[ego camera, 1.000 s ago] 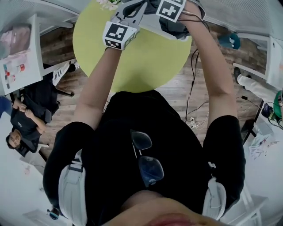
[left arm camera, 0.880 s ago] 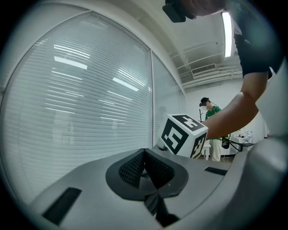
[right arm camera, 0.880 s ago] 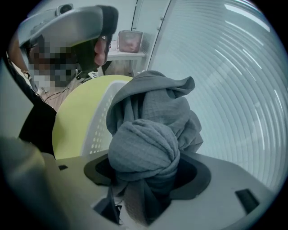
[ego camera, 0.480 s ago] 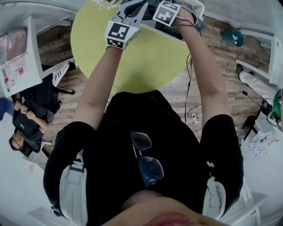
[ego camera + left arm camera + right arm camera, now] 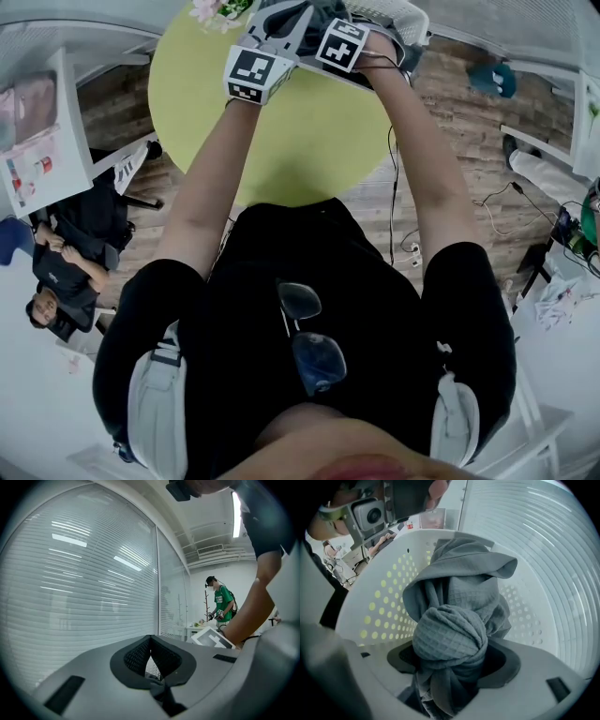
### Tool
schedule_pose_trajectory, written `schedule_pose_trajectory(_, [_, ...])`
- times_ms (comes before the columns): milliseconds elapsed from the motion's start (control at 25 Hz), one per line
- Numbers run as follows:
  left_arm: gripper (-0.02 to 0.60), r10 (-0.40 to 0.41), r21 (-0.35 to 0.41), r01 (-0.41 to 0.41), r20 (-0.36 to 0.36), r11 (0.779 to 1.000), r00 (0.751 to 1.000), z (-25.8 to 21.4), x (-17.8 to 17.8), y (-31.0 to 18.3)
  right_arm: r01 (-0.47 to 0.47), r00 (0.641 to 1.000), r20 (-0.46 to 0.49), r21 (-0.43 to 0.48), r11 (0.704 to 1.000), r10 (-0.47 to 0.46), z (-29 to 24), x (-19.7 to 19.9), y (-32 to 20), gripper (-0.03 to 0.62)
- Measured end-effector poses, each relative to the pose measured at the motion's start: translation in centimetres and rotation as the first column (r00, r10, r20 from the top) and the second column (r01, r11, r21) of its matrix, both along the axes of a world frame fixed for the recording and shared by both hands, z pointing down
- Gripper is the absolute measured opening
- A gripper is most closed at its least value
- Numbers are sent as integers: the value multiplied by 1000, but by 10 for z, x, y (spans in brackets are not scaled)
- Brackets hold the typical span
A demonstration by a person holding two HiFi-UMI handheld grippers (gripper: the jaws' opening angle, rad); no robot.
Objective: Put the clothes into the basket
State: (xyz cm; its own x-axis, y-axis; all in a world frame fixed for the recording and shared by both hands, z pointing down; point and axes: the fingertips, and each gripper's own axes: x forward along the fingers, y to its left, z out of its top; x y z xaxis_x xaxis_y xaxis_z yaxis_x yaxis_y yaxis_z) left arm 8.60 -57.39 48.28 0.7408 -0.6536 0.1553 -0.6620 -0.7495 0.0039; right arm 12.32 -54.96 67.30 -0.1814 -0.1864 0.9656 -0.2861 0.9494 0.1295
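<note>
A bunched grey waffle cloth (image 5: 459,602) fills the right gripper view, and my right gripper (image 5: 452,667) is shut on it, pointing steeply down. Under the cloth sits the white perforated basket (image 5: 384,592), with the cloth's free end hanging inside its walls. In the head view the basket (image 5: 401,17) shows at the top edge, beyond the right gripper's marker cube (image 5: 339,45). My left gripper (image 5: 151,641) points nearly level at the window blinds. Its jaw tips meet and a dark strand of cloth (image 5: 158,682) is pinched at their base. Its marker cube (image 5: 251,73) is beside the right one.
The basket stands on a round yellow-green table (image 5: 300,131). Flowers (image 5: 211,9) lie at the table's far left edge. A person (image 5: 66,272) sits at the left on the wooden floor side. Another person in green (image 5: 221,604) stands far off. Cables (image 5: 403,187) trail on the floor.
My right gripper has sunk with the cloth toward the basket, and its cube has shifted left. More of the basket now shows at the top. The left gripper has dropped slightly.
</note>
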Motion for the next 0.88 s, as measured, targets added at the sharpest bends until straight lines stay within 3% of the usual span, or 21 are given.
schedule_pose_trajectory(400, [9,4,-10,-4,-8,1000,1000,13,2,-10,-64,997,35,21,998,64,52,4,3,374])
schedule_pose_trajectory(880, [10,-12,-11,12,7,1000,1000,9,-4,-8,-31,996,88,131,991,19,-3,-4,-2,375])
